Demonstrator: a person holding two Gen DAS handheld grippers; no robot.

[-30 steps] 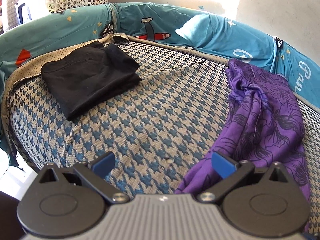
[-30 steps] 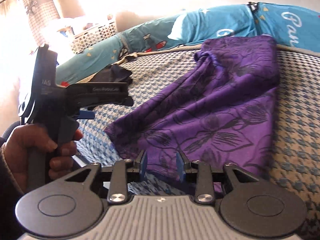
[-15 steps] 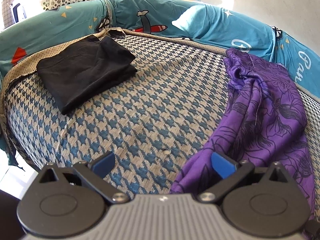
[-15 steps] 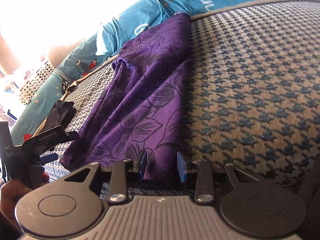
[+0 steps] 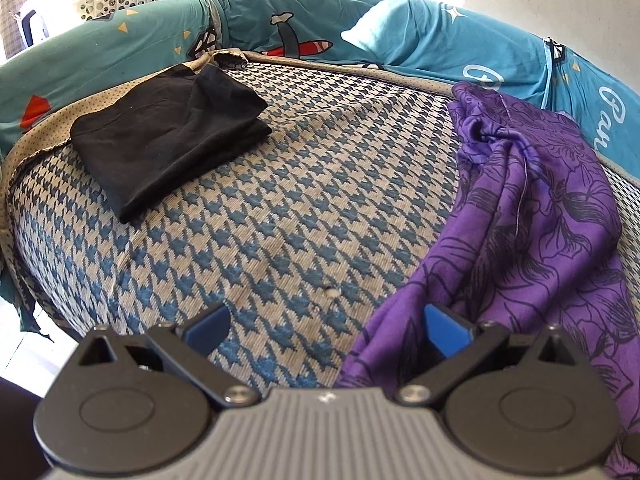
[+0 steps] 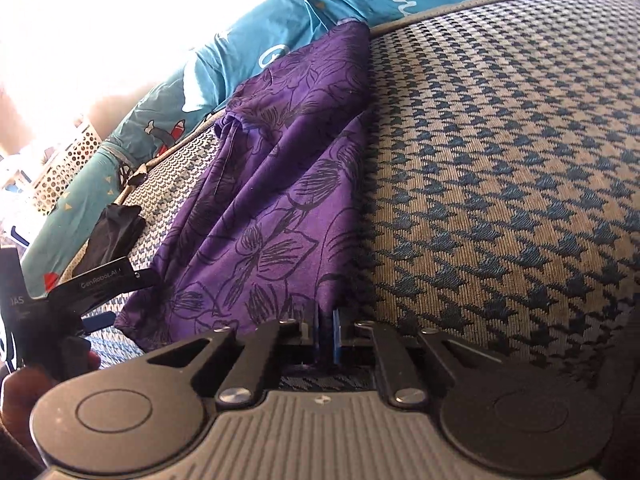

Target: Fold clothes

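Purple floral garment [image 6: 276,216] lies unfolded along one side of the houndstooth mattress [image 6: 500,168], near corner pinched

Your right gripper [image 6: 326,336] has its jaws pressed nearly together on the garment's near edge. Your left gripper [image 5: 326,322] stands wide open with nothing gripped, its right-hand pad [image 5: 444,326] just at the garment's other near corner. A folded black garment [image 5: 168,140] sits well apart at the far corner, teal sheet [image 5: 400,36] bunched behind
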